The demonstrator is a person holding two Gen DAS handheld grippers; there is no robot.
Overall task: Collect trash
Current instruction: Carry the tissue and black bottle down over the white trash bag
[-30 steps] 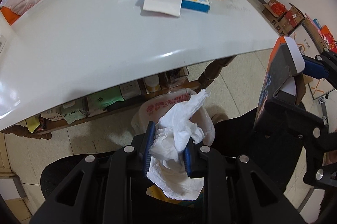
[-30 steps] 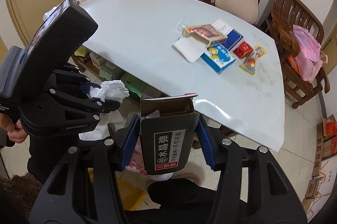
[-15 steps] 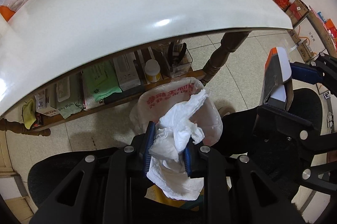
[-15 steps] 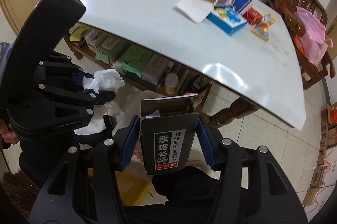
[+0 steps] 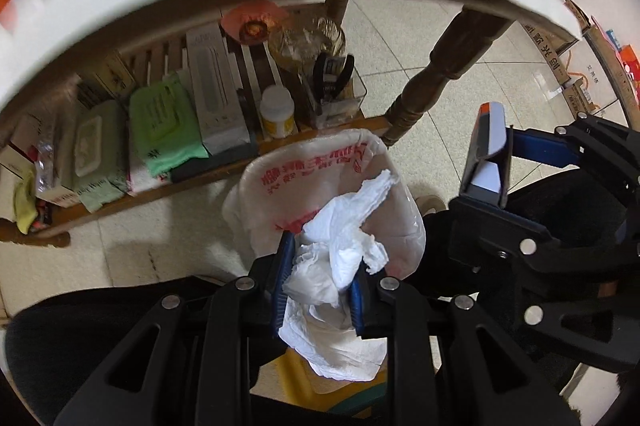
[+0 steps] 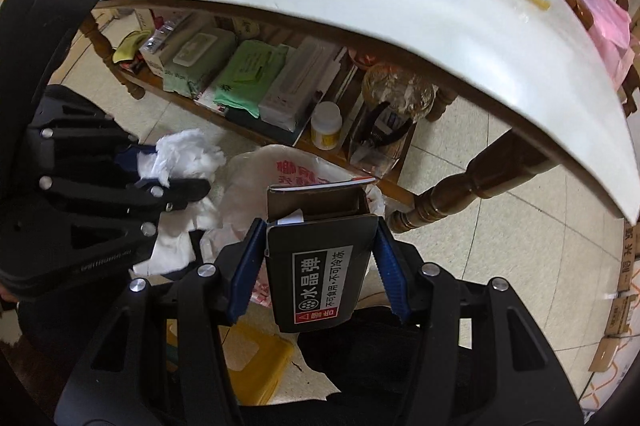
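Crumpled white tissue in left gripper, rigid black carton in right gripper

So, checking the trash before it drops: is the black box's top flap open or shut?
Open: the black box shows its brown inside above the right tongs.

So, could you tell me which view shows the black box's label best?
The right wrist view: the black box faces the camera, label legible, clamped in the right gripper. The left wrist view shows only its edge.
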